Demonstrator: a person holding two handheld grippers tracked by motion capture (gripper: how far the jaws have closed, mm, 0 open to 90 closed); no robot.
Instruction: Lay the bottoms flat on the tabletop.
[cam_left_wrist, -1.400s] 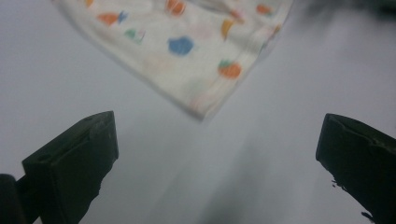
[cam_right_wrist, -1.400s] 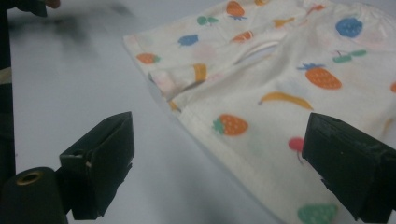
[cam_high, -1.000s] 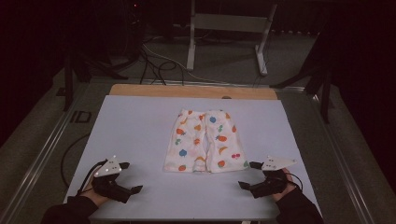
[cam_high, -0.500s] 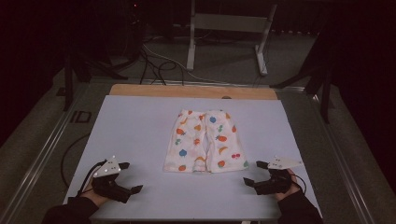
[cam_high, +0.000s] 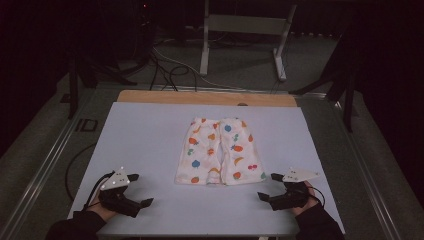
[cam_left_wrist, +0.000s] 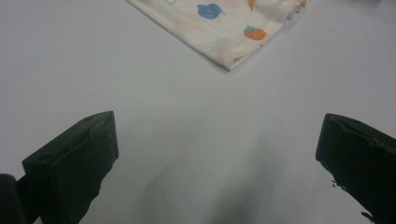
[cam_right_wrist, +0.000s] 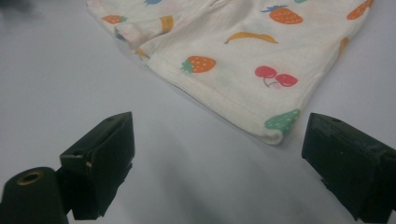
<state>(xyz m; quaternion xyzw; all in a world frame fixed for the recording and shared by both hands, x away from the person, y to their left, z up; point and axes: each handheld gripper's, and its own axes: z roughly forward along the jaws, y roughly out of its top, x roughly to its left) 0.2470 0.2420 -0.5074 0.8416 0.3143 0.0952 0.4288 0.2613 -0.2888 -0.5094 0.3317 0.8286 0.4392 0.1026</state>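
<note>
the shorts (cam_high: 218, 151) lie flat mid-table on the white sheet (cam_high: 145, 140), cream fabric printed with coloured fruit, leg hems toward me. my left gripper (cam_high: 142, 204) and right gripper (cam_high: 267, 187) rest near the front edge, jaws spread wide, holding nothing. the right gripper view resolves strawberry, cherries and banana at the hem; the high view adds the wooden table edge (cam_high: 205, 97) beyond.
</note>
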